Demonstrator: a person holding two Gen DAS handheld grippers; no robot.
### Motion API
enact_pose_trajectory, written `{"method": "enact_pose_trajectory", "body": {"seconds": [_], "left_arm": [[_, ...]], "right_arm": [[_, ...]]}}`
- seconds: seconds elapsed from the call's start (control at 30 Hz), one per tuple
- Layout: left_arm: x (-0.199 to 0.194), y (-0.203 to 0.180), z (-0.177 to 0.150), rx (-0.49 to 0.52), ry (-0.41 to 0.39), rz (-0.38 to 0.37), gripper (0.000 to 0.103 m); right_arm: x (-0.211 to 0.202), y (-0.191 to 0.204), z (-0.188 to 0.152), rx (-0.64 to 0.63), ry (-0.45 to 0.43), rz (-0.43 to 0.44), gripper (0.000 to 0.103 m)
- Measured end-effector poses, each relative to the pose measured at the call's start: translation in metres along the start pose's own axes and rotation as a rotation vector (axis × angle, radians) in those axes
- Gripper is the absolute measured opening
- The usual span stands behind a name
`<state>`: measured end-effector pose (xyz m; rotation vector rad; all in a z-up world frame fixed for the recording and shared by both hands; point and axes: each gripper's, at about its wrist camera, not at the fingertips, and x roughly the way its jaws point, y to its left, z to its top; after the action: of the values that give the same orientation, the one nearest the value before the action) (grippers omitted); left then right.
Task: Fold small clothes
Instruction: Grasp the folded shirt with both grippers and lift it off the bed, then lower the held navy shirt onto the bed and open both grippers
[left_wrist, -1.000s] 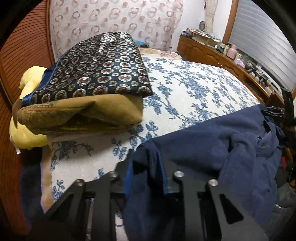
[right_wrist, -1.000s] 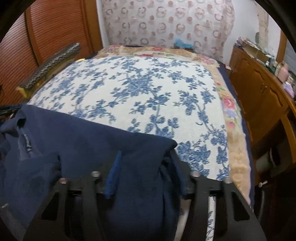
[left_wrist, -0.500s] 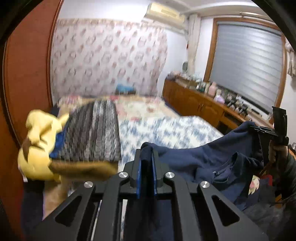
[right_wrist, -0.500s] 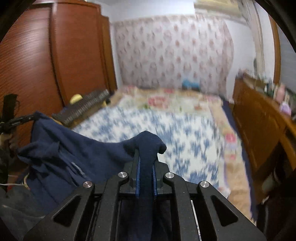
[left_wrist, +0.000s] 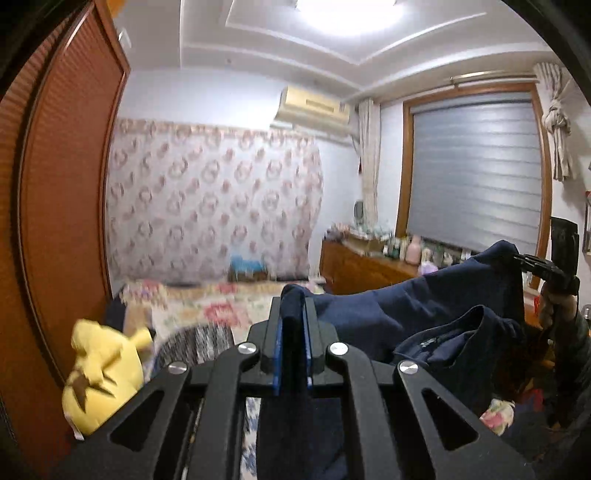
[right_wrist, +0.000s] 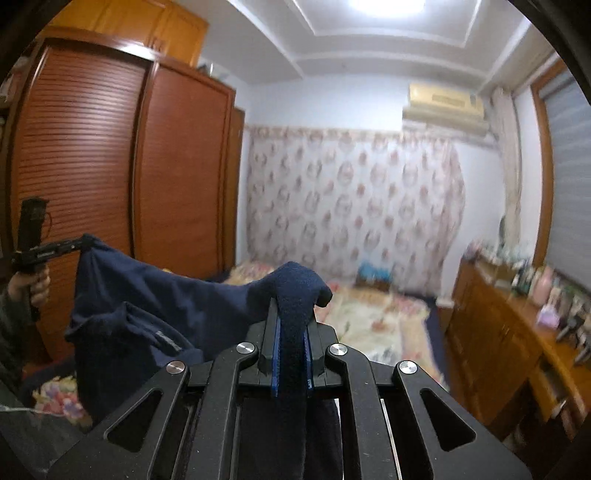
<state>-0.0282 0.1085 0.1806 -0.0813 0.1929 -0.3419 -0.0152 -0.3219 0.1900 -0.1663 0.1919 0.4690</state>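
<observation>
Bright ceiling light (left_wrist: 347, 14) glares overhead; background motion-blurred, fisheye edges vignetted

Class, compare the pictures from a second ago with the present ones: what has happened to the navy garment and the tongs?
Both tongs, the left and the right, rose and tipped upward, lifting the navy garment off the flowered bedspread until it hangs stretched between them. Nothing was released: each is still shut on its bunch of cloth. The yellow plush toy stayed put.
</observation>
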Motion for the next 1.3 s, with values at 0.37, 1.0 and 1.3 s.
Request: {"method": "enact_pose_trajectory", "body": {"seconds": [0.37,1.0,1.3], "left_arm": [[-0.024,0.005,0.037,0.046,-0.128,0.03,0.007],[0.0,0.003,0.04,0.075,-0.119,0.025,0.007],[0.147,0.049,-0.015,0.036,0.115,0.073,0.007]], "right_arm": [[-0.038,-0.008,0.044,-0.051,-0.084,-0.093,0.007],[-0.057,-0.021,0.04,-0.087,-0.093,-0.161,0.006],[0.065,-0.073,-0.024,-0.031,0.11,-0.136,0.006]]}}
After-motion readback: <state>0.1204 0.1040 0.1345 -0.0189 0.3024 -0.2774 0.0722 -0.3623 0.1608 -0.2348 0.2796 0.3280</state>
